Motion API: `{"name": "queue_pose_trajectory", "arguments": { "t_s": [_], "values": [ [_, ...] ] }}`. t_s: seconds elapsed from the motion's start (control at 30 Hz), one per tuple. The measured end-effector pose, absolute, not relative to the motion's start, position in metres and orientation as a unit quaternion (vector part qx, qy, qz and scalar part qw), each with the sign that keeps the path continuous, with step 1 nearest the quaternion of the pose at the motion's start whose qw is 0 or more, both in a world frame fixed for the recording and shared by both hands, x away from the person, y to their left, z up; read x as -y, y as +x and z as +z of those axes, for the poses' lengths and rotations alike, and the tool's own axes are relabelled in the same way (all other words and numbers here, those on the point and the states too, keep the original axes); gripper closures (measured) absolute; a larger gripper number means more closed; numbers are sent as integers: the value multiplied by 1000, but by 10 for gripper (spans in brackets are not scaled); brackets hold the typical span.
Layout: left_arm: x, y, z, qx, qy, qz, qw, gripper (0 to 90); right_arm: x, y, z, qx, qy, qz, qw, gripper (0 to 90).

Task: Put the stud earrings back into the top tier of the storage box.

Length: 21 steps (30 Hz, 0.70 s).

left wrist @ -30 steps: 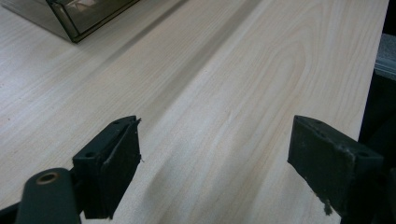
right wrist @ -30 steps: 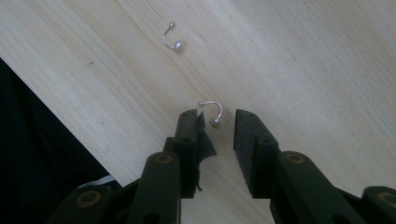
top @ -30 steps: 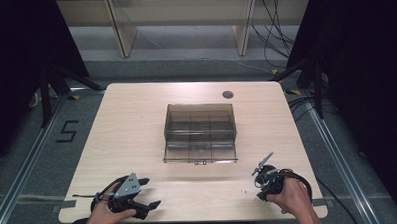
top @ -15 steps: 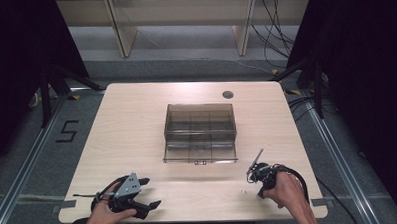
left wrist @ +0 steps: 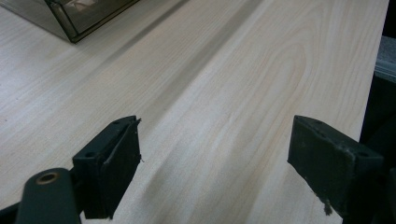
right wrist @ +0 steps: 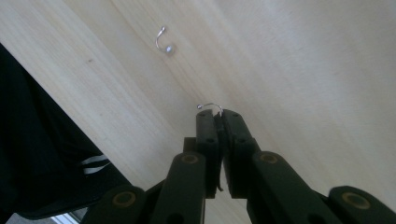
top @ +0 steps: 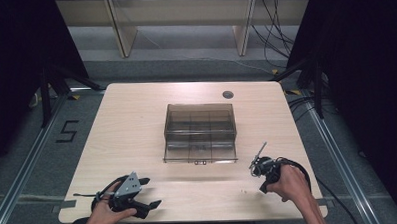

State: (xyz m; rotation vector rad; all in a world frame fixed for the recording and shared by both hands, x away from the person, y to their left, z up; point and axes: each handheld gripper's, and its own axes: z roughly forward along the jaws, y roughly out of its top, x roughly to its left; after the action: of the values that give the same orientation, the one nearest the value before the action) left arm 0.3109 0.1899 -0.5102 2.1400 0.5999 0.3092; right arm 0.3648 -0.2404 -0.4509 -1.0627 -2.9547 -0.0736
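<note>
My right gripper (right wrist: pixel 219 114) is shut, and a small curved silver hook (right wrist: pixel 210 106) with a bead at its end sticks out from between the tips, just above the wooden table (right wrist: pixel 303 70). A second silver hook (right wrist: pixel 163 43) lies loose on the wood a little beyond it. From above, the right gripper (top: pixel 263 186) points down at the table's front right, with a tiny speck (top: pixel 243 192) to its left. My left gripper (top: pixel 150 192) rests at the front left, open, with only bare wood between its jaws (left wrist: pixel 215 158). A smoky clear compartment box (top: pixel 199 132) stands mid-table.
One corner of the box (left wrist: pixel 79 14) is in the left gripper view, far off at upper left. A round cable hole (top: pixel 228 95) sits at the table's back right. Shelving and cables lie on the floor beyond the table. The table's front edge (top: pixel 190 218) is close to both hands.
The right gripper has shifted slightly left and tipped further down toward the table. The left hand and gripper have stayed put.
</note>
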Motion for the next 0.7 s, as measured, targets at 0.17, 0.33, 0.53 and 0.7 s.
{"name": "queue_pose_trajectory", "arguments": {
  "t_s": [0.17, 0.33, 0.53, 0.7],
  "values": [
    [-190, 311, -510, -240, 860, 117, 434, 164, 239, 370, -425, 943, -331, -38, -16, 870],
    [-190, 311, -510, -251, 859, 113, 431, 164, 230, 377, -398, 948, -312, -58, -25, 869],
    [-190, 310, -510, -255, 855, 113, 438, 164, 210, 388, -367, 950, -300, -78, -32, 869],
    [-189, 310, -511, -259, 849, 114, 446, 164, 184, 399, -351, 953, -292, -82, -22, 869]
  ]
}}
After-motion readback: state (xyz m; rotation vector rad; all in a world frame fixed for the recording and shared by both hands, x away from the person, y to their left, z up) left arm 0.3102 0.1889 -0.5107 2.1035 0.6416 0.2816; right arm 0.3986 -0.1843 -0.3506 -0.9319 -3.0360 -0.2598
